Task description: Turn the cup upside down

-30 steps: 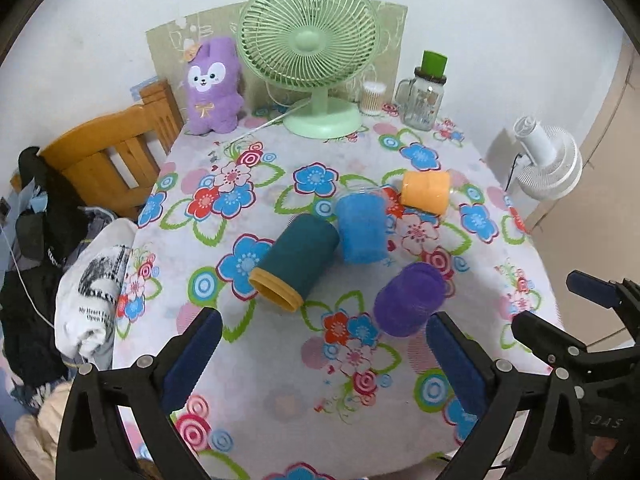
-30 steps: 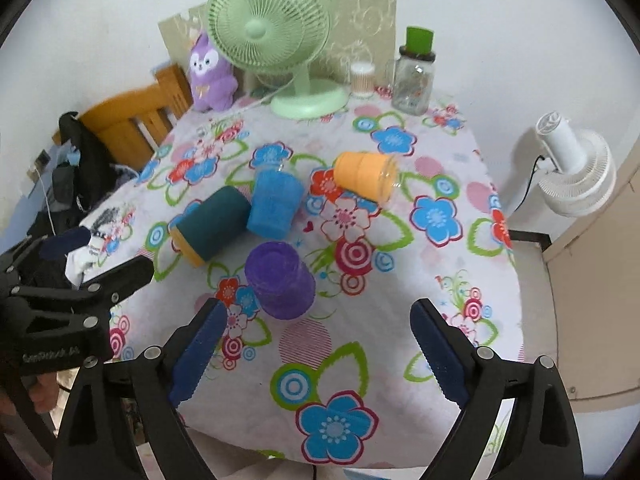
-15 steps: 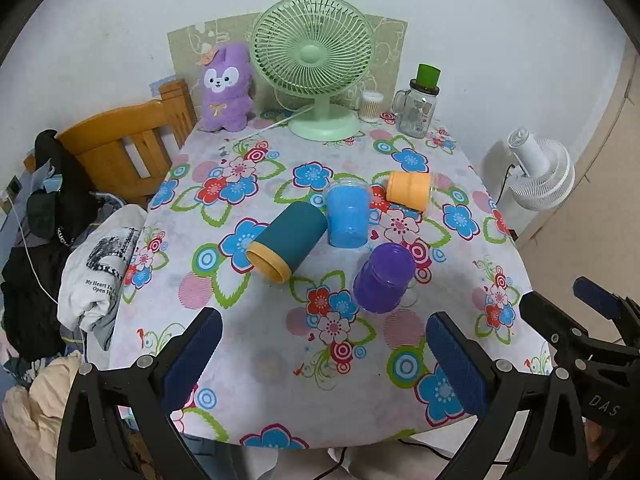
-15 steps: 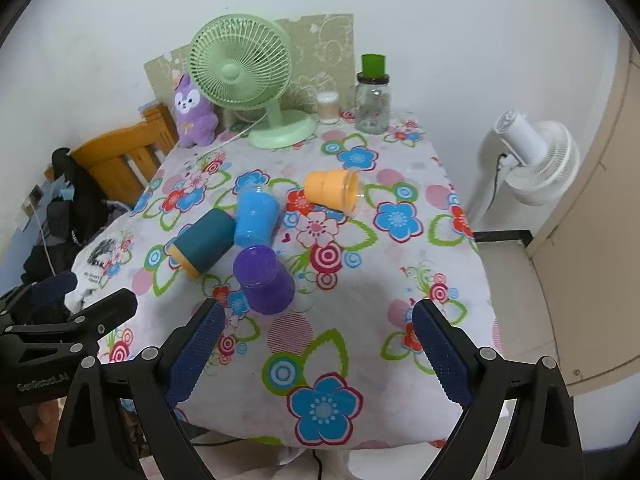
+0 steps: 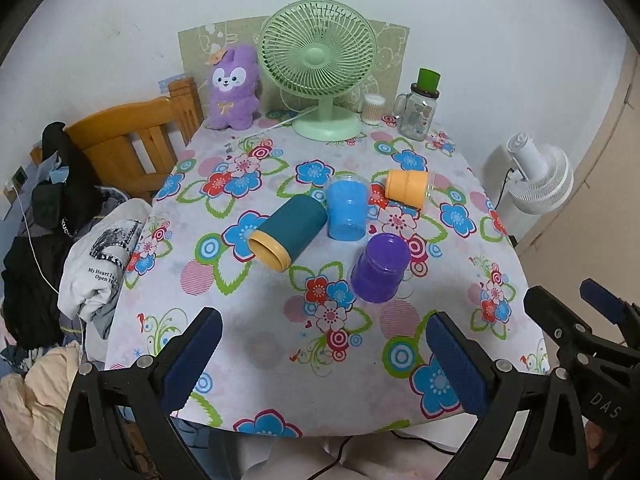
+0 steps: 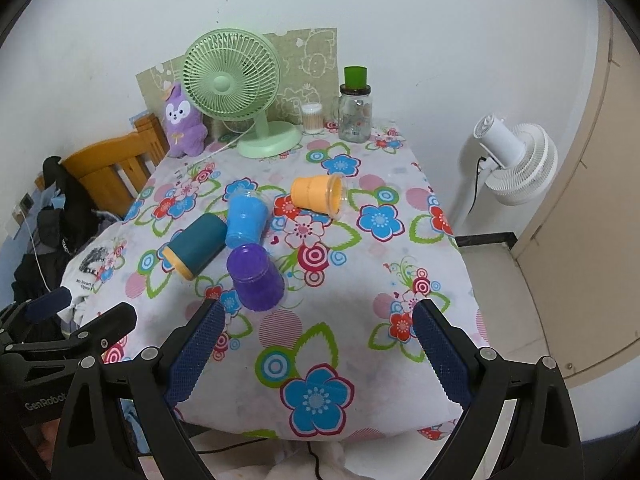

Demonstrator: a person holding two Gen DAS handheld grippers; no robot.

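Observation:
Several cups are on the floral tablecloth [image 5: 280, 352]. A teal cup with a yellow rim [image 5: 290, 232] lies on its side. An orange cup [image 5: 407, 189] lies on its side too. A blue cup [image 5: 346, 210] and a purple cup [image 5: 380, 269] stand upside down. In the right wrist view they show as the teal cup [image 6: 196, 246], the blue cup [image 6: 245, 220], the purple cup [image 6: 256, 278] and the orange cup [image 6: 318, 195]. My left gripper [image 5: 326, 360] is open and empty over the near table edge. My right gripper [image 6: 318, 354] is open and empty, also near the front edge.
A green desk fan [image 5: 320, 68], a purple plush [image 5: 232, 88], a glass jar with a green lid [image 5: 420, 106] and a small container [image 5: 374, 109] stand at the back. A wooden chair [image 5: 128, 140] with clothes is left. A white fan [image 5: 536, 172] stands on the floor right.
Both grippers have pulled back and up from the table, so the cups look smaller and farther. The cups have not moved. Both grippers stay open.

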